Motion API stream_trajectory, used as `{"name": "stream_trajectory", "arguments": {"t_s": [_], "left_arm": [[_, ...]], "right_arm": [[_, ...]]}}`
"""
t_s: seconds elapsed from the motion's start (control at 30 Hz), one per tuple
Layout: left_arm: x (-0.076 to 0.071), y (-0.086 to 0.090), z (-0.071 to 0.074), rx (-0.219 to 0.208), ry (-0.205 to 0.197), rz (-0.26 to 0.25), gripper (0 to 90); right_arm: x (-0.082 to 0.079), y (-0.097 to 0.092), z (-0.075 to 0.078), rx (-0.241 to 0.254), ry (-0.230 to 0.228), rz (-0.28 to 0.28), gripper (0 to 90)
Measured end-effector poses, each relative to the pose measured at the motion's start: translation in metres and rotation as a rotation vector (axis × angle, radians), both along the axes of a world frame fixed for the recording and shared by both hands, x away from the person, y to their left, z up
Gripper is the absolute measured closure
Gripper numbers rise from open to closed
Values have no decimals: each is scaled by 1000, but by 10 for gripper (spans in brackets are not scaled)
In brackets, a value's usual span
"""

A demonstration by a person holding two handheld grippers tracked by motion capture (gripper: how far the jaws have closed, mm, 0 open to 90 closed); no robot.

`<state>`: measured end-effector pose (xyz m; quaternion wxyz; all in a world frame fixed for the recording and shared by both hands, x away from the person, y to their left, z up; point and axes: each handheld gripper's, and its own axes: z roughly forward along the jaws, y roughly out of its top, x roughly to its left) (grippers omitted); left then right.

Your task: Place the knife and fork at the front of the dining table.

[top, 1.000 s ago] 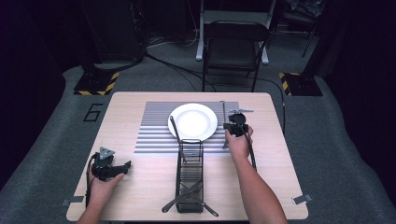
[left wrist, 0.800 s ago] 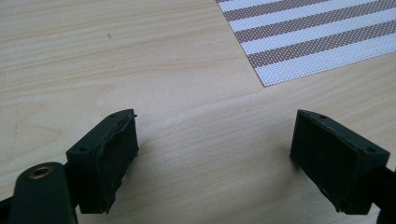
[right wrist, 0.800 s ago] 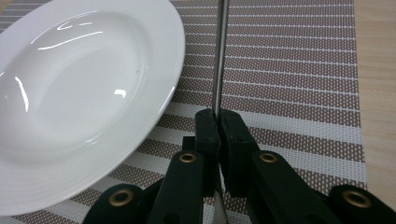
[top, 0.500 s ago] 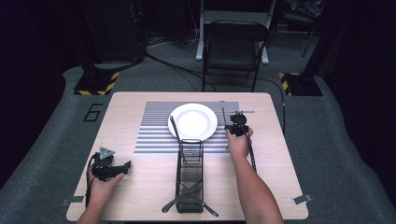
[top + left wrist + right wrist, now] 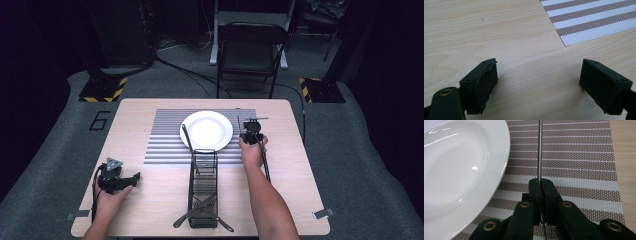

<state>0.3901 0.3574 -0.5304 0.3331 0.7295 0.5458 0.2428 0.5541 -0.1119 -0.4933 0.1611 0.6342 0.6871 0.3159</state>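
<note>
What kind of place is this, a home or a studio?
Probably a recording studio or lab, not a home. The table stands on grey carpet among dark walls, with hazard-striped stand bases behind it, a folding chair, and a number 6 marked beside the table.

The room was dark, with light falling mainly on a pale wooden table that stood on grey carpet. Beyond the table's far edge stood a black folding chair, with dark cables trailing across the floor near it. Yellow-and-black striped bases sat at either far corner. A "6" was marked on the carpet.
</note>
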Motion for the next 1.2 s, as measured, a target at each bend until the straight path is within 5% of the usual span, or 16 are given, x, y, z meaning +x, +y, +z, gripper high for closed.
{"name": "stream_trajectory", "arguments": {"t_s": [0.67, 1.2], "left_arm": [[0, 0, 0, 0, 0, 0, 145], [0, 0, 0, 0, 0, 0, 145]], "right_arm": [[9, 8, -5, -68, 38, -27, 874], [12, 4, -8, -6, 50, -63, 869]]}}
